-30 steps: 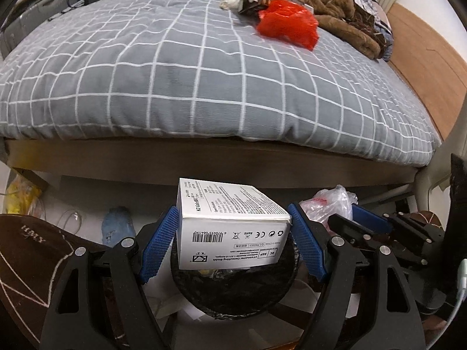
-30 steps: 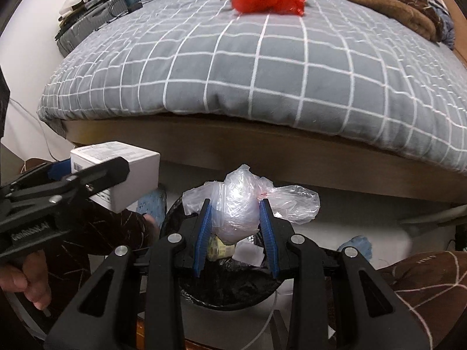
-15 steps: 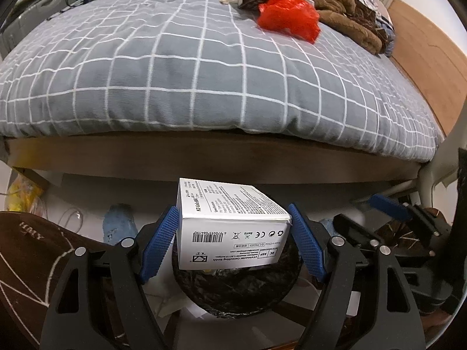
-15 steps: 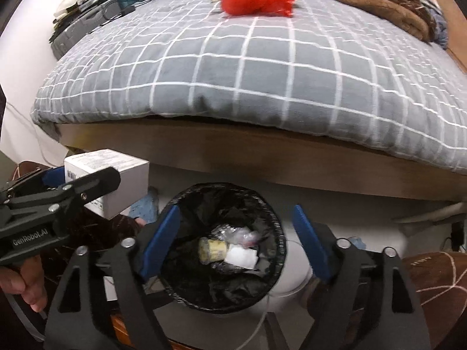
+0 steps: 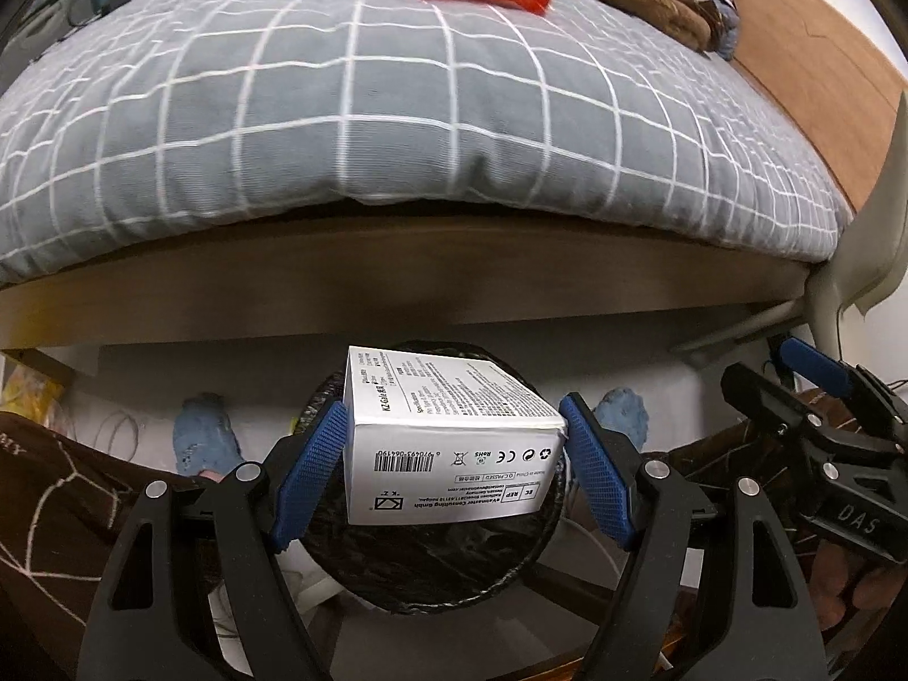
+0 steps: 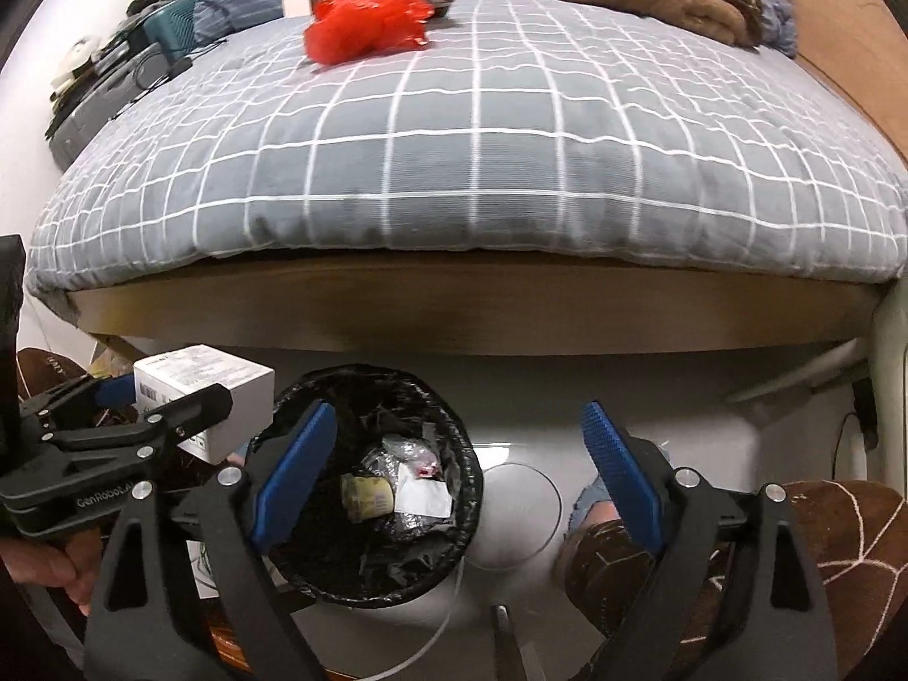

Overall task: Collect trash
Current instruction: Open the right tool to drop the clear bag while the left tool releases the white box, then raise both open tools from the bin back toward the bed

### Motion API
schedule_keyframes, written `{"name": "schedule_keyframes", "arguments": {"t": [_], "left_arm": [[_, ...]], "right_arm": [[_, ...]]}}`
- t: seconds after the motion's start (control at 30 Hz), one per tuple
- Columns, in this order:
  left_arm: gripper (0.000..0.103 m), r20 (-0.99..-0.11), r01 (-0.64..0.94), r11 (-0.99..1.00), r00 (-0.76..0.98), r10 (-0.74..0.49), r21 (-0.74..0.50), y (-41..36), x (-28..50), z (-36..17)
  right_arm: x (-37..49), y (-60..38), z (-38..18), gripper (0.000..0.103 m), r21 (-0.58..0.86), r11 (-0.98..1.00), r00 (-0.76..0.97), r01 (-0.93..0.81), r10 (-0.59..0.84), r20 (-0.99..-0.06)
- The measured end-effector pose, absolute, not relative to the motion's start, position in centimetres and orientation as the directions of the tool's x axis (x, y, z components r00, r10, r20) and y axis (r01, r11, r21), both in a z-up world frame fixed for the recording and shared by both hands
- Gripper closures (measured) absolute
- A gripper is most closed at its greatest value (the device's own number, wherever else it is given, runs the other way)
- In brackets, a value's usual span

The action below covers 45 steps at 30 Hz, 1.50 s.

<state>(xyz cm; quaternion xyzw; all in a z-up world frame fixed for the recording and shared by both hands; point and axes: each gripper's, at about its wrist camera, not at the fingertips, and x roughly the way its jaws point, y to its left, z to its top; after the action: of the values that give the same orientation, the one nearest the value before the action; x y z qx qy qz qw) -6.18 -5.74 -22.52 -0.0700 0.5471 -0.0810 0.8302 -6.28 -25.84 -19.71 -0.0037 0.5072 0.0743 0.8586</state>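
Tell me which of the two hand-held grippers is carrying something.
The left hand-held gripper: a white box sits clamped between its blue pads. The right hand-held gripper is opening, with nothing between them.

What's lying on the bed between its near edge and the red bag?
Nothing: the checked cover runs bare from the bed's near edge up to the red bag. The right wrist view shows it best; the left wrist view agrees.

A: How's the left gripper [image 5: 451, 457]?
B: Angled steeply down, clamped on the white box [image 5: 448, 442].
A: The right gripper [image 6: 454, 468]?
B: Also tilted down, jaws opening wide, nothing between its pads.
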Motion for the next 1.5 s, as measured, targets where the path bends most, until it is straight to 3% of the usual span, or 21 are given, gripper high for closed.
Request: {"name": "schedule_keyframes", "arguments": {"t": [0.4, 0.63, 0.83, 1.5], "left_arm": [[0.026, -0.899, 0.078, 0.978, 0.384, -0.208, -0.193, -6.9, -5.6, -23.1], [0.01, -0.906, 0.056, 0.986, 0.389, -0.169, -0.16, -6.5, -5.6, -24.1], [0.006, -0.895, 0.04, 0.986, 0.416, -0.161, -0.159, -5.3, -6.1, -23.5], [0.006, -0.845, -0.015, 0.988, 0.519, -0.126, -0.157, -3.0, -6.9, -16.9]], "right_arm": [[-6.5, -26.6, -19.7, 0.018, 0.075, 0.991, 0.479, -0.112, 0.12, -0.869], [-6.5, -26.1, -19.9, 0.018, 0.06, 0.99, 0.476, -0.129, 0.115, -0.872], [-6.3, -25.6, -19.9, 0.018, 0.053, 0.989, 0.473, -0.141, 0.115, -0.874], [-5.9, -23.9, -14.8, 0.018, 0.107, 0.978, 0.534, -0.182, 0.19, -0.824]]}}
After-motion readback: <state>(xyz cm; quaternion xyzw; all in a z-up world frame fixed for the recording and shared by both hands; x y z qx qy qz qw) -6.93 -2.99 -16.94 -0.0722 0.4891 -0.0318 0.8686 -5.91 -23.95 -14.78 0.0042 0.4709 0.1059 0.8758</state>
